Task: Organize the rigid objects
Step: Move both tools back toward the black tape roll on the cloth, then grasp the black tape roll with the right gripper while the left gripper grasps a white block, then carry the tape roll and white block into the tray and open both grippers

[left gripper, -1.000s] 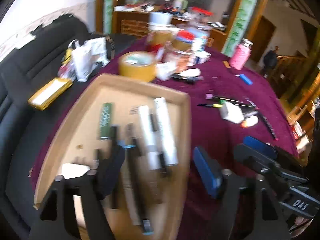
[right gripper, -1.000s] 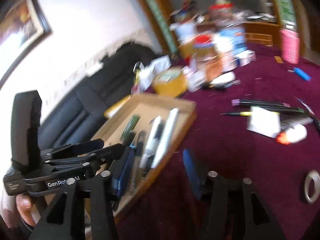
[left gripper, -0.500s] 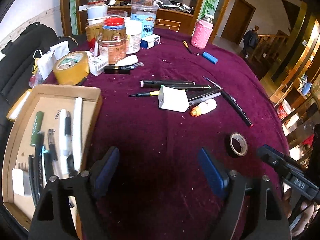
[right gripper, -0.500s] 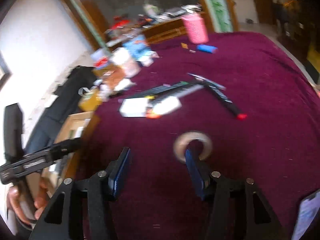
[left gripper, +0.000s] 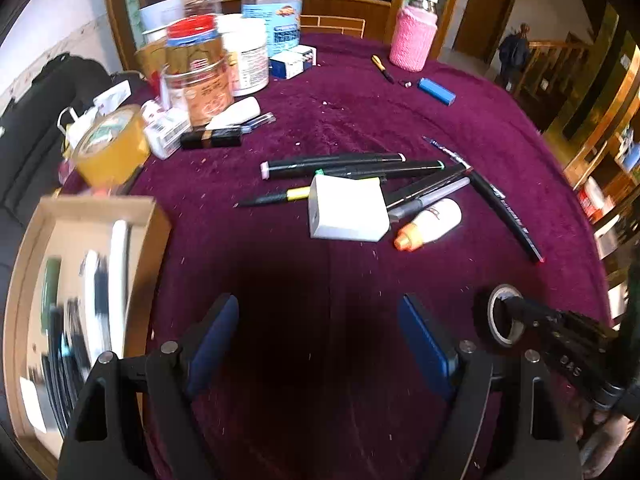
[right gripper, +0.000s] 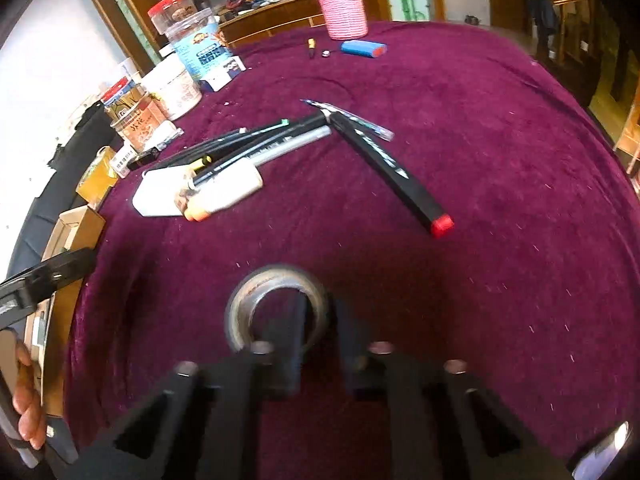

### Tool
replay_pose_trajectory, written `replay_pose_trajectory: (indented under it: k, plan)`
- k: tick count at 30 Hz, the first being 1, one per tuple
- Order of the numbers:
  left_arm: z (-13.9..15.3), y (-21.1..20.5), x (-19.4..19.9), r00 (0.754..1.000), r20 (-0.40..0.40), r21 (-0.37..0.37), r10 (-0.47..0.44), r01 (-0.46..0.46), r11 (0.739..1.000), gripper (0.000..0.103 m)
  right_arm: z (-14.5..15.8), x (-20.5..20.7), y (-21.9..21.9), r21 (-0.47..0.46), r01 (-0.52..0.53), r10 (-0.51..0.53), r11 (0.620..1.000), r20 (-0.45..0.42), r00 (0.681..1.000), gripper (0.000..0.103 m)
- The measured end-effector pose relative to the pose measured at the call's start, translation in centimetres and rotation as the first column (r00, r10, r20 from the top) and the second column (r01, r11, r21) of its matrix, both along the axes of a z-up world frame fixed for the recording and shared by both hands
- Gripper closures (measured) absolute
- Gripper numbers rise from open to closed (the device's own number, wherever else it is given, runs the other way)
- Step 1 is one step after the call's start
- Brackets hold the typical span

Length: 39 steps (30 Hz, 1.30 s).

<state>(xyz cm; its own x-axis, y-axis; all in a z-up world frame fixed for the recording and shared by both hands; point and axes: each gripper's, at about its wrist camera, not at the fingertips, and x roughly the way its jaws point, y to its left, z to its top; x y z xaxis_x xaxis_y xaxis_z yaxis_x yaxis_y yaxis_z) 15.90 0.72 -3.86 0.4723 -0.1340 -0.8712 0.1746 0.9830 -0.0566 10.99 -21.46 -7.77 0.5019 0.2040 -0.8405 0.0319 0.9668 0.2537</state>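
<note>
Step in hand, by judgement: picking the small tape ring (right gripper: 276, 304) off the purple cloth (right gripper: 480, 184), to bring it later to the cardboard tray (left gripper: 148, 232) where pens already lie.

Right claw (right gripper: 316, 344): just been closing, now nearly shut, with the wall of the tape ring between the two pads. One finger inside the hole, the other outside, on the right part of the ring. Pinched, as far as the blurred right wrist view allows to say. Ring flat on the cloth, directly under the tips.

Left claw (left gripper: 320, 344): wide open, nothing between the pads, only bare cloth below. Pointing steeply down at the table. White box (left gripper: 348, 210) and white bottle with orange cap (left gripper: 430, 224) ahead of the tips, a bundle of black markers (left gripper: 336, 162) behind them, further away. Tray to the left of this claw, the tape ring and the right claw to its right.

Next move, probably: lifting straight up, keeping the pinch firm, because a thin ring wall can slip or swing. Then carrying across to the tray on the left side, above the left claw or after this one goes away. Long black marker with red end (right gripper: 388, 168) ahead and to the right of the right claw, well apart, so no obstacle for lifting.
</note>
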Motion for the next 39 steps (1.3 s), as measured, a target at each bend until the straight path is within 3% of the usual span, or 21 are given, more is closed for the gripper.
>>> replay_pose_trajectory:
  k: [9,15,18,20,21,28,39]
  plan:
    - [-0.7,-3.4,6.0,1.000,0.006,0.106,-0.023,0.022,0.994,0.022,-0.5,1.2,-0.3,0.039,-0.046,0.043,0.998,0.083,0.996,0.091]
    - [-2.7,-6.0,8.1,0.998,-0.024,0.239,-0.066,0.070,0.968,0.022,-0.6,1.2,-0.1,0.050,-0.058,0.053,0.997,0.092,0.994,0.091]
    - [-3.1,-5.3,8.8,0.999,-0.032,0.183,-0.042,0.047,0.982,0.022,-0.6,1.3,-0.2,0.056,-0.063,0.057,0.996,0.091,0.994,0.091]
    - [-3.2,-5.2,9.1,0.998,-0.048,0.158,-0.046,0.053,0.986,0.033,-0.6,1.4,-0.2,0.053,-0.062,0.057,0.997,0.090,0.994,0.091]
    - [-3.3,-5.2,9.2,0.996,-0.064,0.125,-0.055,0.063,0.990,0.044,-0.6,1.4,-0.2,0.050,-0.063,0.059,0.997,0.090,0.994,0.091]
    - [-3.1,-4.3,7.3,0.994,-0.107,0.104,-0.037,0.048,0.993,0.046,-0.5,1.4,0.0,0.042,-0.068,0.064,0.997,0.093,0.994,0.091]
    - [-0.9,0.7,-2.6,0.995,-0.094,-0.037,-0.019,0.016,0.999,0.046,-0.4,1.0,1.9,0.055,-0.165,0.158,0.985,0.119,0.980,0.091]
